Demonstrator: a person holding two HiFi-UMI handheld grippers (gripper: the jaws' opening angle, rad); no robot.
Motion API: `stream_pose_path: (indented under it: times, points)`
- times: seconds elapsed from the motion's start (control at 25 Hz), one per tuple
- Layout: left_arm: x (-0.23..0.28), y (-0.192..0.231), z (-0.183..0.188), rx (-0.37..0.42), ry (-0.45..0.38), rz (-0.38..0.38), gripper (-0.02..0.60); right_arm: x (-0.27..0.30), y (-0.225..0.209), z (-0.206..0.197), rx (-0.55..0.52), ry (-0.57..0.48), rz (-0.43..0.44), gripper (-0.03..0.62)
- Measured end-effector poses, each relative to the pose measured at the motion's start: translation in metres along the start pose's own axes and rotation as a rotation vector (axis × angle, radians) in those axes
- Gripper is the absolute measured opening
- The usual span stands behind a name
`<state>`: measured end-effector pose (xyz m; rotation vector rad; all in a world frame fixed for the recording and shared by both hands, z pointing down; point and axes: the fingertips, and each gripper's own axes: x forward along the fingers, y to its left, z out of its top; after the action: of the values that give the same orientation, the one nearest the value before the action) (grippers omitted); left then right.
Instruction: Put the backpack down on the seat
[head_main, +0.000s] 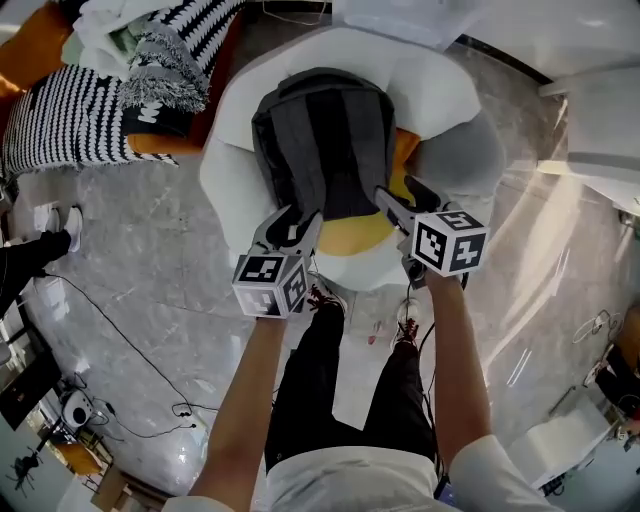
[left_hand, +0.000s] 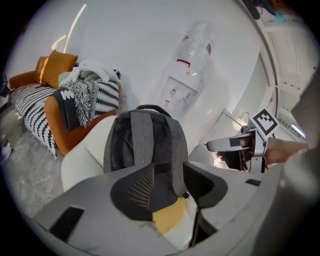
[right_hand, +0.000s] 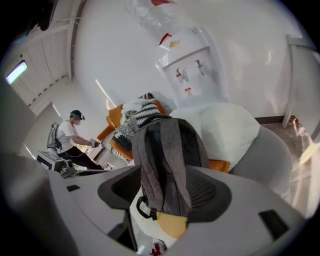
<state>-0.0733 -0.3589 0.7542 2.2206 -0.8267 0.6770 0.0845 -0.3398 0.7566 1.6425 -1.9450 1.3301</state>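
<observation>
- While both pairs of jaws stand wide apart with no pad pressing on anything, the backpack (head_main: 325, 140) rests on the seat (head_main: 232, 165) by its own weight.
- left gripper (left_hand: 170, 172): open, at the backpack's lower left corner. Its own view shows the pack's lower end and a strap (left_hand: 144, 135) between the pads, with gaps on both sides.
- right gripper (right_hand: 167, 185): open, at the backpack's lower right corner. The strap ends and a small black loop (right_hand: 141, 209) hang between its pads, and I see no contact.
- Backpack: strap side faces the person, top leans into the seat's back cushion, bottom sits on a yellow cushion (head_main: 350, 232) at the seat's front edge.
- Judgement: placement looks essentially done, with only the pull-away left.
- Risk 1: a jaw could catch the black loop or a strap on the way out and drag the pack forward off the yellow cushion. Cause: the straps hang inside both jaw gaps.
- Risk 2: the pack could slump or slide. Cause: the bottom is near the front edge on a soft, rounded cushion, and only its lean against the seat back props it.
- Risk 3: a pad could nudge the pack's lower corner during withdrawal and tip it sideways.
- Beyond the backpack: a striped throw (head_main: 60, 115) on an orange couch to its left is well apart and not a factor.
</observation>
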Motion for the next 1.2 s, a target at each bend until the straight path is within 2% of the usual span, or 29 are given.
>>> stream_pose_path:
  times: [0.48,0.68,0.88,1.04,1.2]
  points:
    - [-0.013,-0.007,-0.008,-0.013,0.013,0.048,0.201,-0.031,-0.006,0.004,-0.002,-0.023,-0.026,0.259]
    - [-0.018,-0.014,-0.013,0.04,0.034,0.053,0.201,-0.049,-0.003,0.003,0.018,-0.035,0.004,0.259]
    - [-0.028,-0.018,-0.015,0.038,0.029,0.067,0.201,-0.062,-0.002,-0.002,0.008,-0.015,0.014,0.259]
    - [-0.032,-0.027,-0.024,0.096,0.056,0.081,0.201,-0.072,-0.002,-0.01,0.015,0.005,0.034,0.259]
    - [-0.037,-0.041,-0.032,0.133,0.066,0.076,0.201,-0.083,-0.003,-0.016,-0.028,0.021,0.027,0.258]
